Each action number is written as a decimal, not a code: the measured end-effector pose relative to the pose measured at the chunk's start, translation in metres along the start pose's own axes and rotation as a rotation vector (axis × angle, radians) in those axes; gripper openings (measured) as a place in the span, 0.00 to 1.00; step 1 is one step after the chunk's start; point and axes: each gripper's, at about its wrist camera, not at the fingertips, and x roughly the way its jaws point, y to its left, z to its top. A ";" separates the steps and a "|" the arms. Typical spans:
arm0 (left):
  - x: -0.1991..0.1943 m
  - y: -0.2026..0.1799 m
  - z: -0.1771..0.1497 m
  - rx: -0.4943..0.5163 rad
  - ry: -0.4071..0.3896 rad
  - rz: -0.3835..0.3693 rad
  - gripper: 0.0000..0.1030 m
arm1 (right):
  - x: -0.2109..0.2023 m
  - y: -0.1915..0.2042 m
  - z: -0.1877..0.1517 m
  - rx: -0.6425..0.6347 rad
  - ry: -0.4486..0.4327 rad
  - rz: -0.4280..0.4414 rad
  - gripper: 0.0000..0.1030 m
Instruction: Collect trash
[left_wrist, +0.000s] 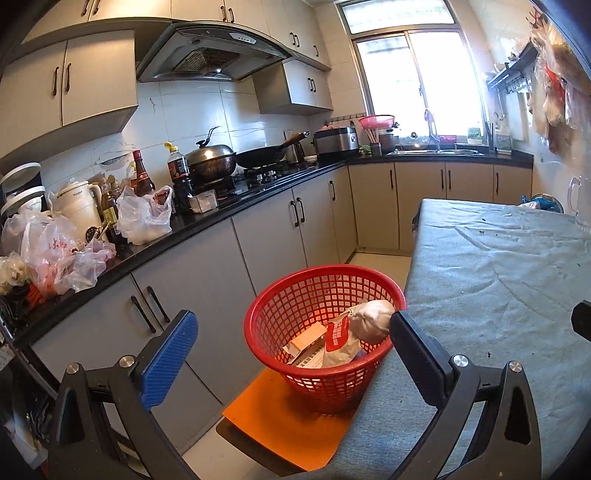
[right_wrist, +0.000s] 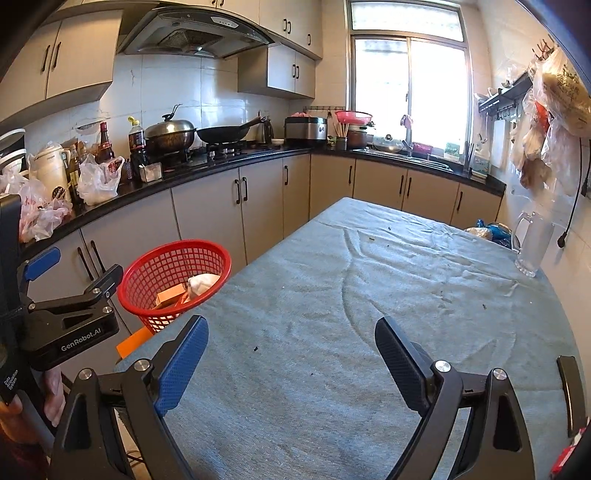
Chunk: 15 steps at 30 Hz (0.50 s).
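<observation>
- Your left claw (left_wrist: 291, 339) stands spread wide, fingers well apart, with nothing gripped between them.
- Seen from the left wrist, the red basket (left_wrist: 295, 295) sits straight ahead at 12 o'clock, framed between the two fingers.
- The basket rests on an orange board (left_wrist: 280, 424), against the left edge of the cloth-covered counter (left_wrist: 498, 295).
- Inside the basket lie a crumpled whitish wad (left_wrist: 371, 319), a red-and-white packet (left_wrist: 338, 334) and a small cardboard box (left_wrist: 308, 338), the wad uppermost at 2 o'clock of the basket.
- Your right claw (right_wrist: 291, 365) is likewise fully spread and holds nothing; it hangs over bare cloth.
- From the right wrist, the basket (right_wrist: 147, 273) lies at 10 o'clock, and the left claw (right_wrist: 74, 269) shows just left of it, at 9 o'clock.
- Small dark crumbs (right_wrist: 255, 348) are scattered over the cloth; one lies between the right claw's fingers at 12 o'clock.
- A clear glass pitcher (right_wrist: 532, 243) stands at 2 o'clock near the wall, with a blue bag (right_wrist: 496, 230) just beside it.
</observation>
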 end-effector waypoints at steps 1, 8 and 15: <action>0.000 0.000 0.000 -0.001 0.001 0.000 1.00 | 0.000 0.000 0.000 -0.002 0.001 -0.001 0.92; 0.002 0.004 -0.003 -0.010 0.006 0.001 1.00 | 0.004 0.004 0.001 -0.010 0.011 -0.004 0.92; 0.004 0.010 -0.005 -0.021 0.011 0.002 1.00 | 0.007 0.009 -0.001 -0.022 0.023 -0.008 0.92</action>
